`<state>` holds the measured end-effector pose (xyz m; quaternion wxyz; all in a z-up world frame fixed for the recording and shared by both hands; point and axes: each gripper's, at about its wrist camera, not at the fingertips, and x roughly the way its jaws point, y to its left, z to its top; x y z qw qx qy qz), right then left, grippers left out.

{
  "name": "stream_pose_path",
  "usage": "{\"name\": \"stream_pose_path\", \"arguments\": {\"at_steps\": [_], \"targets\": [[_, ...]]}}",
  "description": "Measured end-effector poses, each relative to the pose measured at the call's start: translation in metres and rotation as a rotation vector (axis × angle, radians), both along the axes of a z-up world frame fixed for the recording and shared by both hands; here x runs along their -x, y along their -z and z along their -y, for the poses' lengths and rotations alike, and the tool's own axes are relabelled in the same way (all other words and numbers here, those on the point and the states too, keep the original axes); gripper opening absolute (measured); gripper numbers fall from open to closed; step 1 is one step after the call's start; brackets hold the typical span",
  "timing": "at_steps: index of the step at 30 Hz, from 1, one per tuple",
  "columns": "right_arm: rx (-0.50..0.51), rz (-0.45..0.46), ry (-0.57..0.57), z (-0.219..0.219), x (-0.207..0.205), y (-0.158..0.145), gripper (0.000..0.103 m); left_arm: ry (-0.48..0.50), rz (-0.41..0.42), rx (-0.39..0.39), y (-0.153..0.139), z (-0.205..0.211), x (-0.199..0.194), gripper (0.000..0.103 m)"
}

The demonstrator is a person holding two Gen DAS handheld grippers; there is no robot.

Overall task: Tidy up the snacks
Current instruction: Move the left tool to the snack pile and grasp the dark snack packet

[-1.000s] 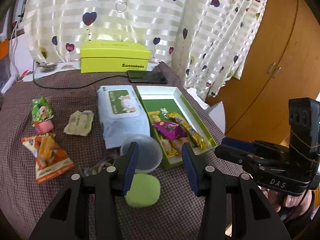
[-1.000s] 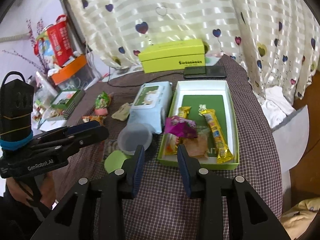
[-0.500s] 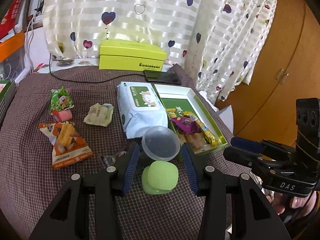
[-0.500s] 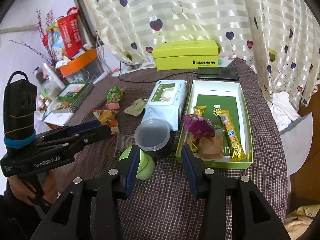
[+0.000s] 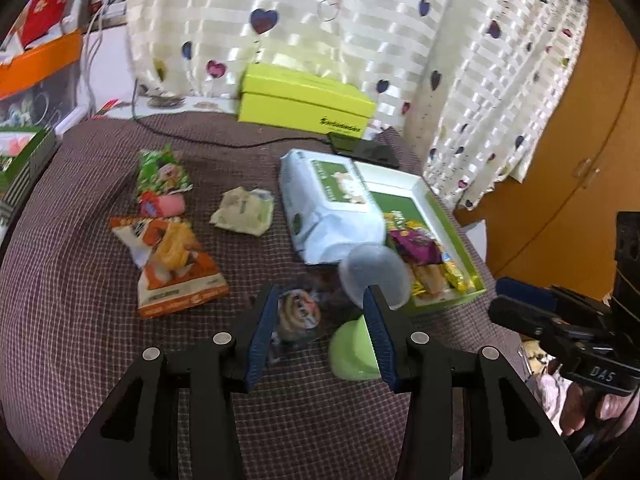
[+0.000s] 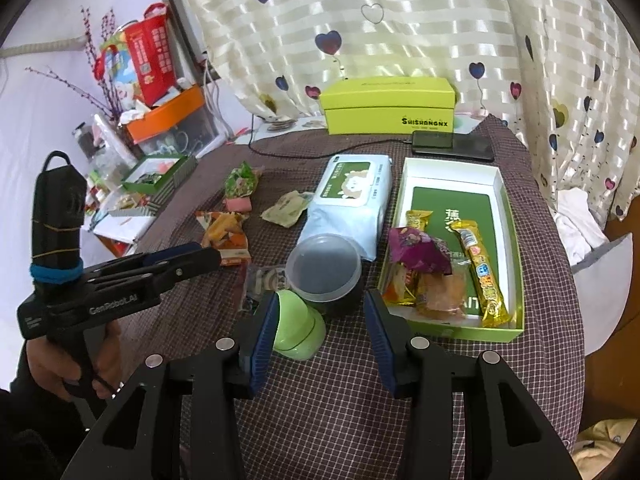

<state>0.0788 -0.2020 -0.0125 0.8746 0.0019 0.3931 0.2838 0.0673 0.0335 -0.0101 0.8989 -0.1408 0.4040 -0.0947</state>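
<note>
A checked cloth table (image 6: 540,264) carries a lime box (image 6: 388,106) lettered "SHISHONGNX", a wipes pack (image 6: 352,204) and an open green tray (image 6: 516,248) holding several wrapped snacks. An orange snack bag (image 5: 176,264) lies well left of the tray. The left gripper (image 5: 320,328), marked "GenRobotAI", hangs open above a small dark packet (image 5: 298,312). The right gripper (image 6: 320,332) is empty with jaws apart, a green pod (image 6: 298,326) touching its left pad.
</note>
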Motion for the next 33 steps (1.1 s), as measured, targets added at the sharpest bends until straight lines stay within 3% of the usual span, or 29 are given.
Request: {"name": "stream_pose_path", "arguments": {"at_steps": [12, 24, 29, 33], "targets": [[0.013, -0.006, -0.026, -0.014, -0.007, 0.003, 0.045, 0.009, -0.128, 0.044, 0.046, -0.009, -0.022, 0.046], [0.026, -0.020, -0.036, -0.020, -0.019, 0.007, 0.045, -0.009, -0.218, 0.025, 0.085, -0.003, -0.048, 0.046], [0.028, -0.026, -0.037, -0.023, -0.023, 0.010, 0.045, -0.005, -0.187, -0.038, 0.085, 0.006, -0.051, 0.046], [0.029, -0.028, -0.036, -0.024, -0.023, 0.010, 0.045, -0.007, -0.155, -0.044, 0.082, 0.005, -0.047, 0.033]]}}
